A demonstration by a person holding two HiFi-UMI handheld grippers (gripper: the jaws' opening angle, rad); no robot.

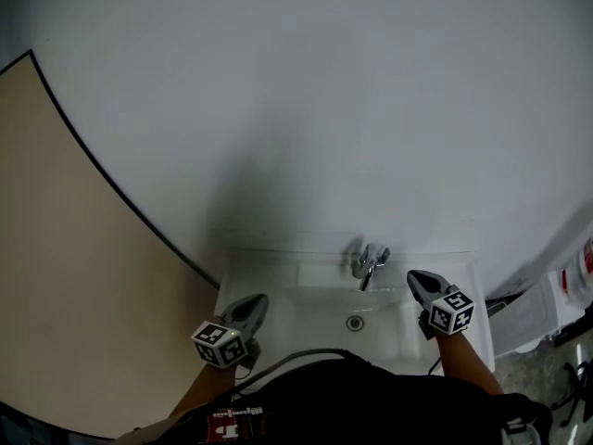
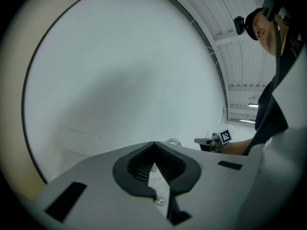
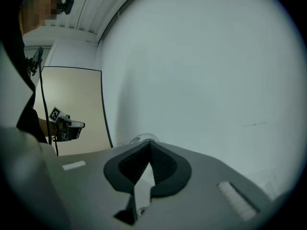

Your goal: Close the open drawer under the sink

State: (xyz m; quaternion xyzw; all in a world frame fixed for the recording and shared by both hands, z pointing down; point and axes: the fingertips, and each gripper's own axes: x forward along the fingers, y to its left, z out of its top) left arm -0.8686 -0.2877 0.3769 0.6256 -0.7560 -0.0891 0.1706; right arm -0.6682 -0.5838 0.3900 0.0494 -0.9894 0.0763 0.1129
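In the head view a white sink [image 1: 320, 318] with a chrome faucet [image 1: 370, 265] stands against a white wall. No drawer shows in any view; the space under the sink is hidden by the basin and the person's dark clothing. My left gripper [image 1: 254, 304] hovers over the sink's left rim, jaws together with nothing between them. My right gripper [image 1: 416, 278] hovers over the right rim, also shut and empty. Both point toward the wall. In the left gripper view the left gripper [image 2: 154, 144] is shut, and in the right gripper view the right gripper [image 3: 149, 143] is shut too.
A beige panel [image 1: 65, 276] with a dark edge fills the left. White storage items [image 1: 547, 309] stand at the right of the sink. A black cable [image 1: 296, 355] runs across the person's front.
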